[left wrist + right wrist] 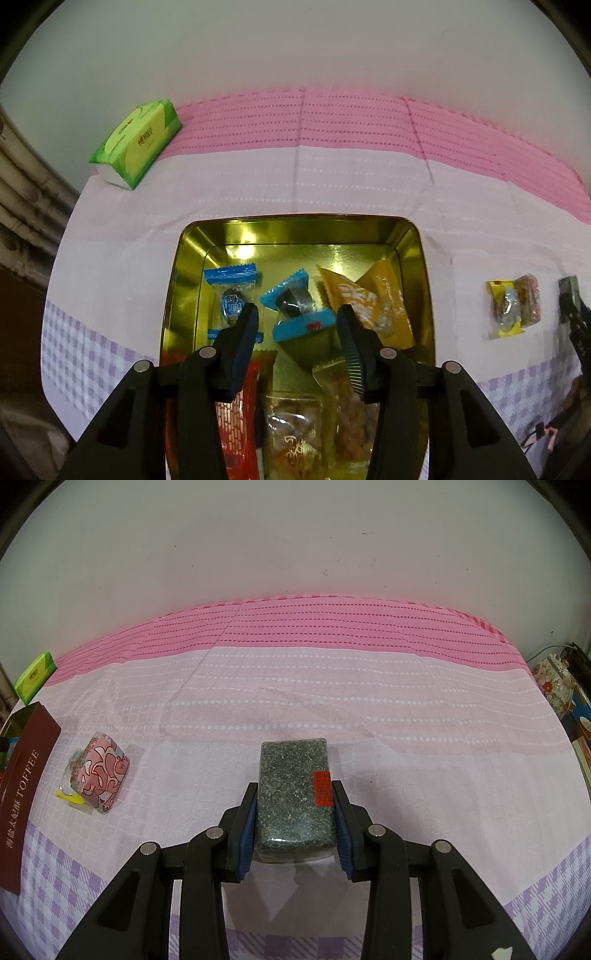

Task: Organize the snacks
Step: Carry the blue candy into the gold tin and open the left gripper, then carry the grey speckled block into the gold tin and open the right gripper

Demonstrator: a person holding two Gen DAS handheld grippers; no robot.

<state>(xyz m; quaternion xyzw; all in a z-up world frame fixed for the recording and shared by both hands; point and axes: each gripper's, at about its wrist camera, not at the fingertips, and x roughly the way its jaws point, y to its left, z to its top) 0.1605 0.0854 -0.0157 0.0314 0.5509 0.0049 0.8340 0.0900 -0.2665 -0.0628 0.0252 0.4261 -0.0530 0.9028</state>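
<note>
Your left gripper (297, 317) hangs released over the gold tin (421, 280) collecting snacks, while your right gripper (294, 805) clamps the speckled block (291, 794), presumably next.

A plain off-white wall (295, 546) (lightly scuffed and spotted) rises behind a table covered by a cloth (369, 701) banded deep pink, pale pink and lilac check. Beyond its right edge stands a floral teapot (554, 681); light is soft, indoor.
</note>
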